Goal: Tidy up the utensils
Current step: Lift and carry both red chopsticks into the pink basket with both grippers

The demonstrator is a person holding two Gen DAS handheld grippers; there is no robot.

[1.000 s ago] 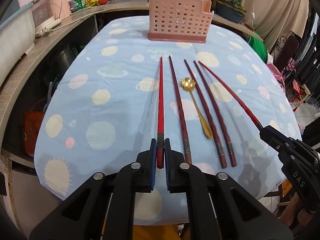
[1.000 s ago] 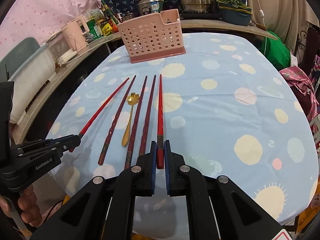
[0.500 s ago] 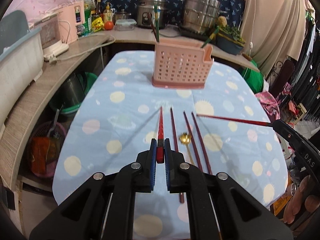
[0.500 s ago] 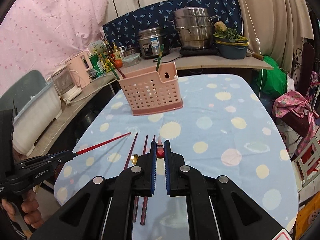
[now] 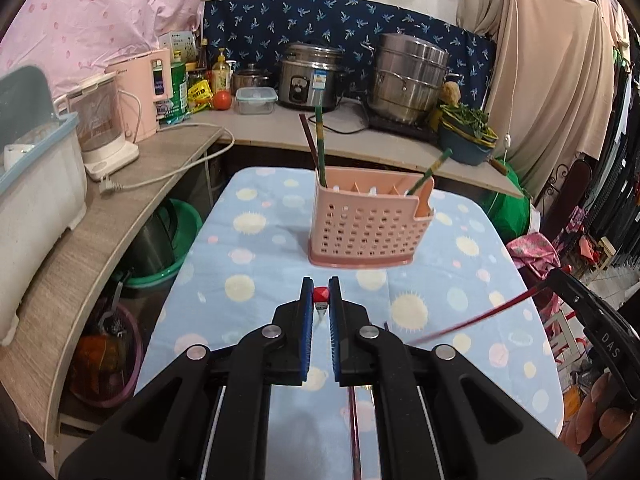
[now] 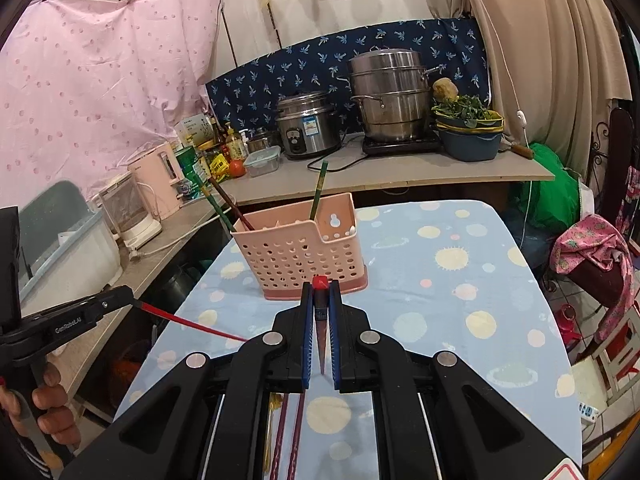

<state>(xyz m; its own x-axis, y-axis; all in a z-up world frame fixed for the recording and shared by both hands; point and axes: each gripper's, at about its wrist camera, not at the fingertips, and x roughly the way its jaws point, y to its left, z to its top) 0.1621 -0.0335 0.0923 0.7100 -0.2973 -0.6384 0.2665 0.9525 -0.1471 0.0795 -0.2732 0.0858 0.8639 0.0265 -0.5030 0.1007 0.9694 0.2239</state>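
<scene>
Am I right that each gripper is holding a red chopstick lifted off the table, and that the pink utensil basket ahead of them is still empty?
Not quite: the pink utensil basket is not empty. The right wrist view shows green chopsticks and a dark one standing in it. The rest holds: the left gripper and right gripper each clamp a red chopstick above the table.

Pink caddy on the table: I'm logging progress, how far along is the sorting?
Partly done. The pink caddy already holds three chopsticks. Each gripper, left and right, is clamped on a red chopstick, both lifted off the table. Two dark chopsticks and a gold utensil remain on the cloth.
</scene>
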